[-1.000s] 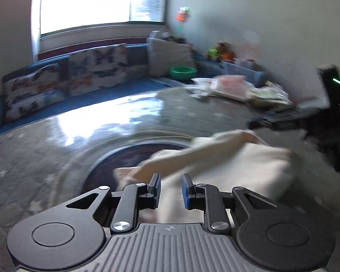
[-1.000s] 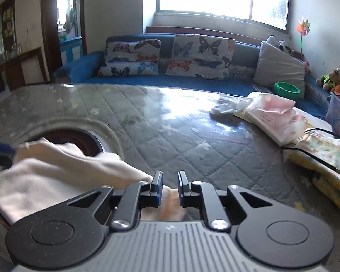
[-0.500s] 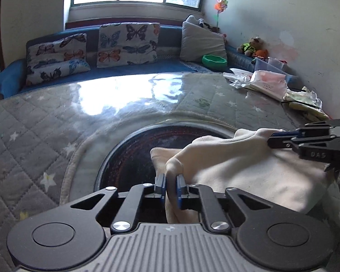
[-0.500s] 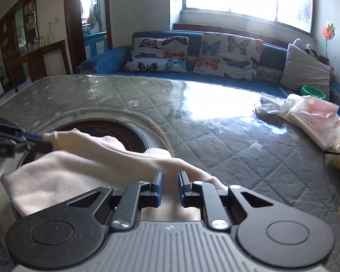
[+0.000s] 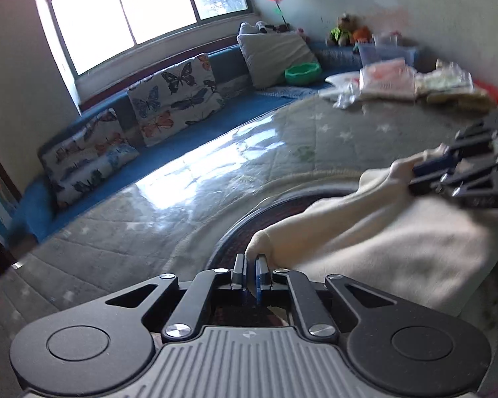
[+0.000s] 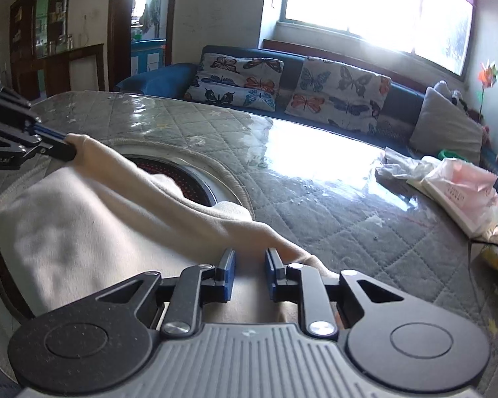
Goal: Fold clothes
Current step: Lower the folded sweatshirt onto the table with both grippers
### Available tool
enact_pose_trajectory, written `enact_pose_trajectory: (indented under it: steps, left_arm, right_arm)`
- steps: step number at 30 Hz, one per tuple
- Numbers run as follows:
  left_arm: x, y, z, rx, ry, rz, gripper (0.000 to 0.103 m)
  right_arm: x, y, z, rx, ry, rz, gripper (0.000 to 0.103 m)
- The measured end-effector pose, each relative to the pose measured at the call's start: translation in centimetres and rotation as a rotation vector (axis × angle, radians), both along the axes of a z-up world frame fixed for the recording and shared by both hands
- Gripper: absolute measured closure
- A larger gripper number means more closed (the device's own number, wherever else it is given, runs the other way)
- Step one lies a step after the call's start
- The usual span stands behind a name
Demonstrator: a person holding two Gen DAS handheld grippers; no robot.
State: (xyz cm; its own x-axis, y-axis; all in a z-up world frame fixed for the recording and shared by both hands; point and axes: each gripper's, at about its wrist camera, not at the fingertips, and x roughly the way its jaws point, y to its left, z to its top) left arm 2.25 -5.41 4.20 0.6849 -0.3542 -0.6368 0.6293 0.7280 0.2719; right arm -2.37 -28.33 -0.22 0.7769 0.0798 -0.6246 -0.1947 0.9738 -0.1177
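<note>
While blur smears the left view, we see our left tool (image 5: 250, 273) clenched on a corner of the cream garment (image 6: 93, 232), lifted above the quilted surface (image 6: 332, 205). Our right tool (image 6: 249, 273) grips the opposite edge, pads apart; its contact underneath is hidden.

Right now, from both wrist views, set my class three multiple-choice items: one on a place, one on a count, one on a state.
1. Where is the green bowl? A on the table; B on the blue sofa; C on the floor.
2. How many butterfly cushions? A two; B three; C five.
3. The left gripper is: A open, empty; B shut on the cream garment; C out of view.
Answers: B, it sits on the sofa seat by the grey cushion; A, two lean on the sofa back; B, its fingers pinch a cloth fold.
</note>
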Motion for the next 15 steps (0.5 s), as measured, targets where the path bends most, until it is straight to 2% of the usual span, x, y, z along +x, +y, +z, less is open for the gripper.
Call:
enact_pose_trajectory:
  steps: [7, 10, 15]
  left_arm:
    - [2.2, 2.0, -0.6, -0.132, 0.139, 0.091, 0.093]
    - [1.7, 3.2, 0.8, -0.156, 0.103, 0.131, 0.094]
    - [0.5, 4.0, 0.6, -0.217, 0.201, 0.131, 0.093]
  right_arm:
    - [0.0, 0.3, 0.3, -0.016, 0.006, 0.013, 0.077]
    - [-0.1, 0.3, 0.6, -0.009, 0.010, 0.015, 0.074]
    - [-1.1, 0.6, 2.0, 0.023, -0.007, 0.021, 0.073]
